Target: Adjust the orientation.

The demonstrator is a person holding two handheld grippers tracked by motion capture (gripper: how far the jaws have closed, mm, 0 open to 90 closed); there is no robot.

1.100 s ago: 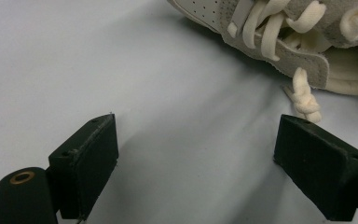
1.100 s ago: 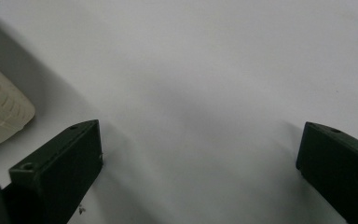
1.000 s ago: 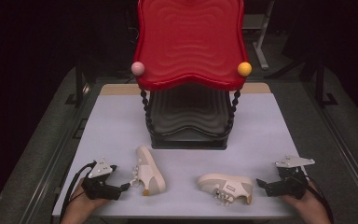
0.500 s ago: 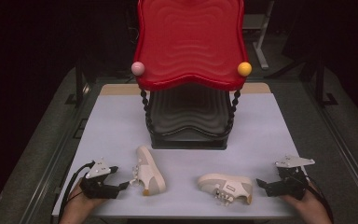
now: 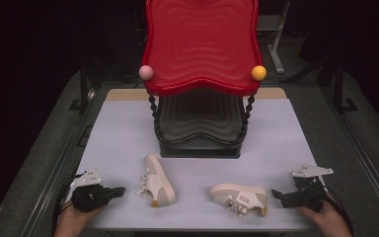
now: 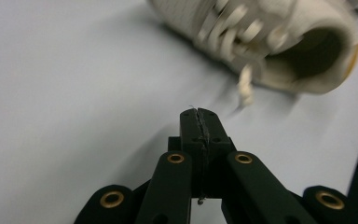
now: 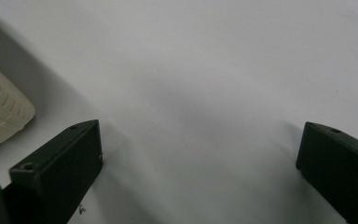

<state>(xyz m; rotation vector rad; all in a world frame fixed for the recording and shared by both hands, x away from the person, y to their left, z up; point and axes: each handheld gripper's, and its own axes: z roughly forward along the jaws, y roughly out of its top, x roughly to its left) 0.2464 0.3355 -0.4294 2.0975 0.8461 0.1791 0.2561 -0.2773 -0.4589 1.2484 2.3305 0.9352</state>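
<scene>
Left gripper (image 5: 114, 190) has just clamped its jaws together on nothing; they were spread a second ago and now the pads meet with no gap, tips aimed at the left shoe (image 5: 158, 180) lying near them on the table (image 5: 286, 133), not touching. Right gripper (image 5: 278, 194) sits unchanged, jaws wide apart and empty, just beside the right shoe (image 5: 239, 196). Both shoes remain unmoved in front of the red two-tier rack (image 5: 202, 44), so probably a test squeeze, no grasp made yet.
</scene>
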